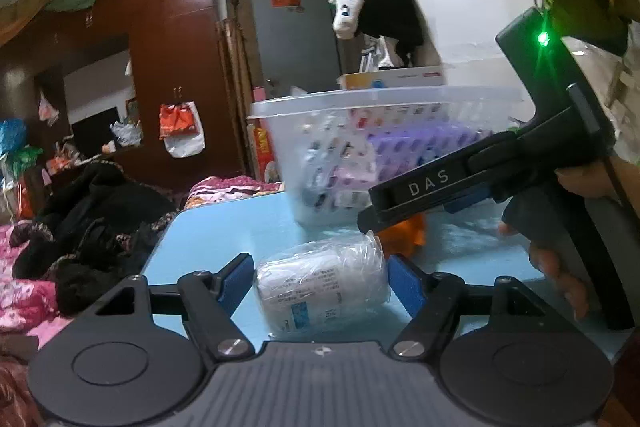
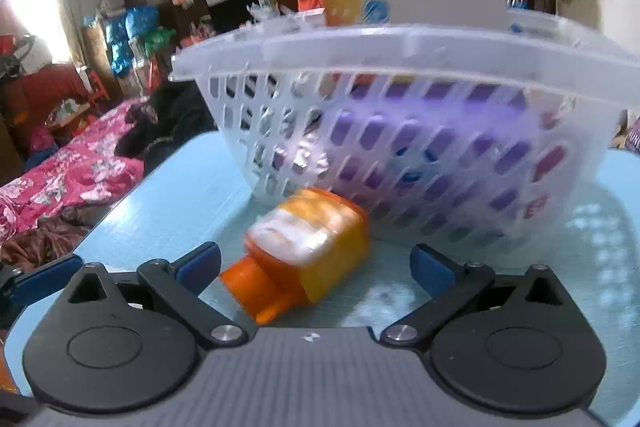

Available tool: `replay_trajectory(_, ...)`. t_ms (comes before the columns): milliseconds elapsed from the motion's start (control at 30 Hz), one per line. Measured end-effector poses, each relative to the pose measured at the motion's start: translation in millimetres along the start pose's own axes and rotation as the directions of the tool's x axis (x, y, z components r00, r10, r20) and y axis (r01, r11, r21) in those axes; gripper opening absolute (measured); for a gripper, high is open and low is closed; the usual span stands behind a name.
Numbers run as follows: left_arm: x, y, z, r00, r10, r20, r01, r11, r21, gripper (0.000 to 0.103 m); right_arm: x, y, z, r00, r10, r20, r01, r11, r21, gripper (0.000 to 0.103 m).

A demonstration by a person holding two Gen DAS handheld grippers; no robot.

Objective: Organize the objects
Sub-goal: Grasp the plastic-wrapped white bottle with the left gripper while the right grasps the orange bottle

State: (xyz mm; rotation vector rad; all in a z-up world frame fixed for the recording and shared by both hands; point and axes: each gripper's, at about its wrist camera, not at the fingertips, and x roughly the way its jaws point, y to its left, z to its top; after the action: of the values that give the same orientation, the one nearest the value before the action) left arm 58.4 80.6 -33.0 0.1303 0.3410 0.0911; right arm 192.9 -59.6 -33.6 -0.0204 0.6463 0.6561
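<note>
Table (image 1: pixel 224 227): light blue, carrying everything in play. Basket (image 2: pixel 400 43): white perforated plastic, sitting at the far side of the table, already holding purple items and a box; it looks like the destination.

Roll (image 1: pixel 322 287): white, plastic-wrapped, lying on its side on the table between the blue pads of the left gripper (image 1: pixel 322 279). Jaws are standing wide, pads just beside the roll's two ends, whether touching cannot be told. Judgement: closing should be slow and centred, since the film wrap looks slippery and the roll soft; squeezing only until it stops yielding.

Bottle (image 2: pixel 304 247): orange, lying on its side just beside the basket's near wall, cap toward the camera. Right gripper (image 2: pixel 316 267) is hovering over it, jaws wide, not yet gripping. Judgement: taking the squarish body rather than the cap gives flatter faces. Both loads then need lifting clear of the basket rim before release.
</note>
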Motion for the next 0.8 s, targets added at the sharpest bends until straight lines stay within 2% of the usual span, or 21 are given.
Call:
replay_trajectory(167,0,7,-2,1.000,-0.002,0.001,0.002,1.000,0.005,0.077,3,10,-4,0.999,-0.029,-0.014,0.029,0.999,-0.039,0.090)
replay_trajectory(500,7,2,-4,1.000,0.013,0.002,-0.013,1.000,0.022,0.077,-12,-2,-7,1.000,0.022,-0.019,-0.024,0.996,-0.089,0.089)
replay_trajectory(633,6,1,-6,1.000,0.021,0.017,-0.022,1.000,0.023,0.076,-28,-6,-10,0.999,0.037,0.022,-0.034,0.992,-0.123,0.089)
replay_trajectory(800,-6,-3,-4,0.997,0.008,0.076,-0.009,1.000,0.022,0.076,-52,-21,-7,0.996,0.060,0.070,-0.051,0.992,-0.119,0.089)
